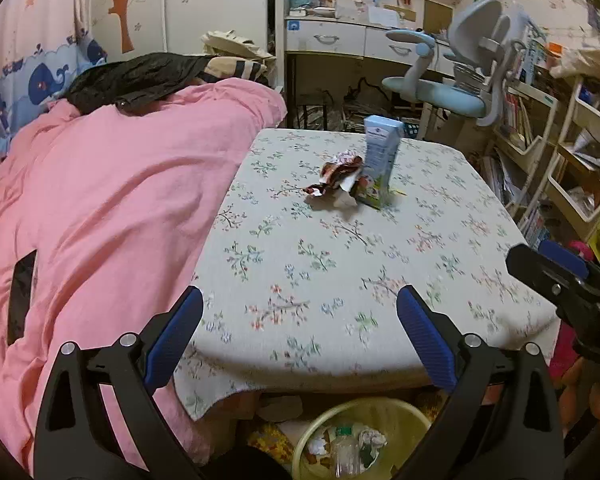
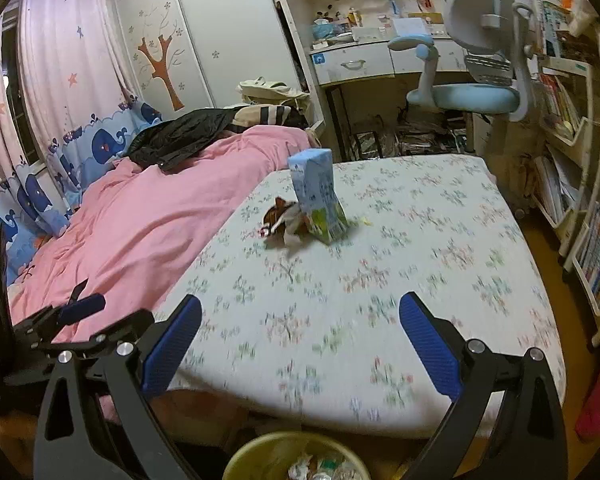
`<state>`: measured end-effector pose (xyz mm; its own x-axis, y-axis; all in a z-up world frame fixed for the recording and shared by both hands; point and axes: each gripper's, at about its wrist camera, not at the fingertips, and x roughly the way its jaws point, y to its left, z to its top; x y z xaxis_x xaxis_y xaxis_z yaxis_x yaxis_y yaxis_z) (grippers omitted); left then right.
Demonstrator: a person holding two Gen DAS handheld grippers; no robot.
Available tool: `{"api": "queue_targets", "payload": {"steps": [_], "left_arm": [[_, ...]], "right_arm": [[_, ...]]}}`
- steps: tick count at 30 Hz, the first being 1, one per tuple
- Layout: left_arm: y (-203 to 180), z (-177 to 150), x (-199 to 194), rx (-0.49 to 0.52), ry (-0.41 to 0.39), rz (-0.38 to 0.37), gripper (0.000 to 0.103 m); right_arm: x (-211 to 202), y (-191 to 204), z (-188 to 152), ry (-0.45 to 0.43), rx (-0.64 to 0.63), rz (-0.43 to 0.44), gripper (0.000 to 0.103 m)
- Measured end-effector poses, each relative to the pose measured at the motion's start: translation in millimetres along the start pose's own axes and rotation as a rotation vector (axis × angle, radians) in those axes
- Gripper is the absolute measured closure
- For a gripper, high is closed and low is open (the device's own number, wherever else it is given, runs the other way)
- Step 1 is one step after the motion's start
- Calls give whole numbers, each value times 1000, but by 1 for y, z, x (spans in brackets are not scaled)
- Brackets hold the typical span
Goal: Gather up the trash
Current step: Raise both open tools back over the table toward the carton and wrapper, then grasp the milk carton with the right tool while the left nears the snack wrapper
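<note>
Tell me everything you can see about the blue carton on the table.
The carton is a tall, light blue drink box, apparently coated paperboard, with green artwork near its base and small print too blurred to read. It stands upright on the floral tablecloth, far from both open grippers. A crumpled wrapper lies against its left side.

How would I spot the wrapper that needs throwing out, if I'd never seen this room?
Find the table with the floral cloth beside the pink bed. Near its middle stands an upright blue carton. The crumpled wrapper lies flat against the carton's left side: brown, red and silvery, the only crinkled thing there.
</note>
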<state>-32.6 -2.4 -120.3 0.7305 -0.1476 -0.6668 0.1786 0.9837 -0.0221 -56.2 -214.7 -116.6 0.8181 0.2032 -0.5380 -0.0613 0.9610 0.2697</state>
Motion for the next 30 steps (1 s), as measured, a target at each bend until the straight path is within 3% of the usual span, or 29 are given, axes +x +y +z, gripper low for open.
{"api": "queue_targets", "payload": {"steps": [8,21,30], "left_arm": [[0,24,41,-6,22,-26,9],[-36,66,128,129,33,-84,9],[-13,80,161,68,79,-109,9]], "right_arm": [[43,0,28,19,-42,-3,8],[126,-22,71,63,-80,-9,8],[163,-24,87,65,-90,29,8]]}}
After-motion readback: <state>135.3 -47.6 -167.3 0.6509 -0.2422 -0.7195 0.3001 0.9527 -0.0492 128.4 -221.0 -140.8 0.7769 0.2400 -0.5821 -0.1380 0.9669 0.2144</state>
